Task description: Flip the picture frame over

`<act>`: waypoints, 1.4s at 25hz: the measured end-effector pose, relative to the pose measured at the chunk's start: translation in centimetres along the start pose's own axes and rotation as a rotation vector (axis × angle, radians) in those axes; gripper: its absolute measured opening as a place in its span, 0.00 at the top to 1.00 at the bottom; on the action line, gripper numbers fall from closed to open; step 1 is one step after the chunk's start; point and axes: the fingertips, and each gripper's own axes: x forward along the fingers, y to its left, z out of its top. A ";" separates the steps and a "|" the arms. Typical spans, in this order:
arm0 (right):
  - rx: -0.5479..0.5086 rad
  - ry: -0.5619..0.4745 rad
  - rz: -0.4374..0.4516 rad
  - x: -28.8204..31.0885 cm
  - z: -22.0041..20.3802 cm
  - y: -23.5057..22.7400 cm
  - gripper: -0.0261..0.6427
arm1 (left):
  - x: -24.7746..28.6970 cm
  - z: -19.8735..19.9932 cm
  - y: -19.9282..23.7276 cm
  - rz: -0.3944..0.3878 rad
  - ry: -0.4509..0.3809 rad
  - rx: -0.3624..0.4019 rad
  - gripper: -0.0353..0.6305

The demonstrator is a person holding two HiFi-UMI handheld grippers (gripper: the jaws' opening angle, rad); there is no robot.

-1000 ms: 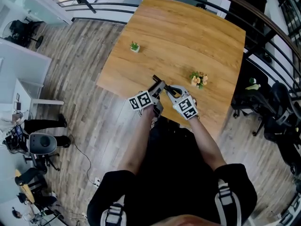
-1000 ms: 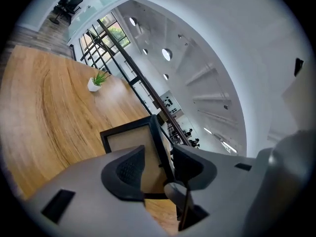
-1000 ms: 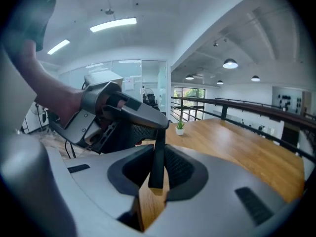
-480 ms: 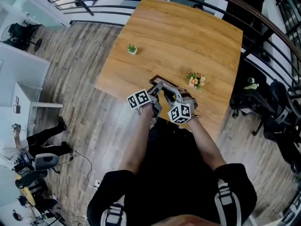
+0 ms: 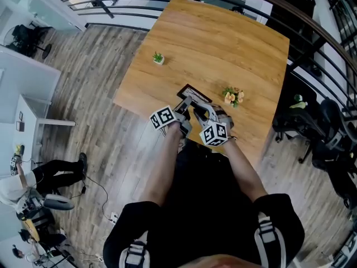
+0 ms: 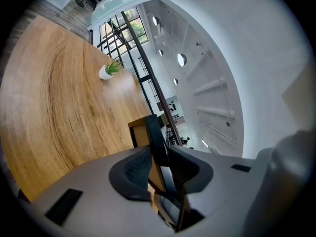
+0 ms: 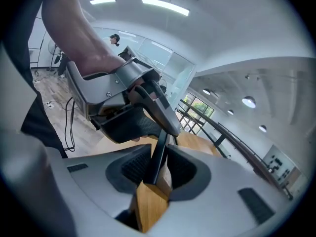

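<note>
Picture frame [image 5: 193, 91] was tilted up on edge over the near part of the counter [image 5: 223, 38], gripped from both sides. Left claw [image 6: 159, 170] was closing on its black rim. Right claw [image 7: 159, 168] was easing open, rim between its pads. Flowers [image 5: 233, 95] sat just beside.

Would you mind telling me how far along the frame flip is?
Done: the picture frame is tipped up on edge above the table. In hand: it sits between both pairs of jaws, closing on the left gripper, opening on the right gripper. Left: turning it onto its other face and laying it down.
</note>
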 end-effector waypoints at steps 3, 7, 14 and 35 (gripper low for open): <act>0.065 -0.022 0.052 0.0 0.1 0.5 0.77 | -0.1 0.0 -0.2 -0.004 0.000 0.026 0.78; 0.173 -0.072 0.141 -0.3 0.4 1.3 0.70 | -0.4 0.3 -0.3 0.010 0.011 0.097 0.80; 0.414 -0.141 0.199 -0.9 0.1 -0.2 0.67 | -1.1 0.5 -0.3 -0.011 -0.002 0.122 0.80; 1.012 -0.231 0.334 0.0 -4.4 -2.9 0.57 | -3.7 -1.3 -2.9 -0.144 0.131 0.241 0.81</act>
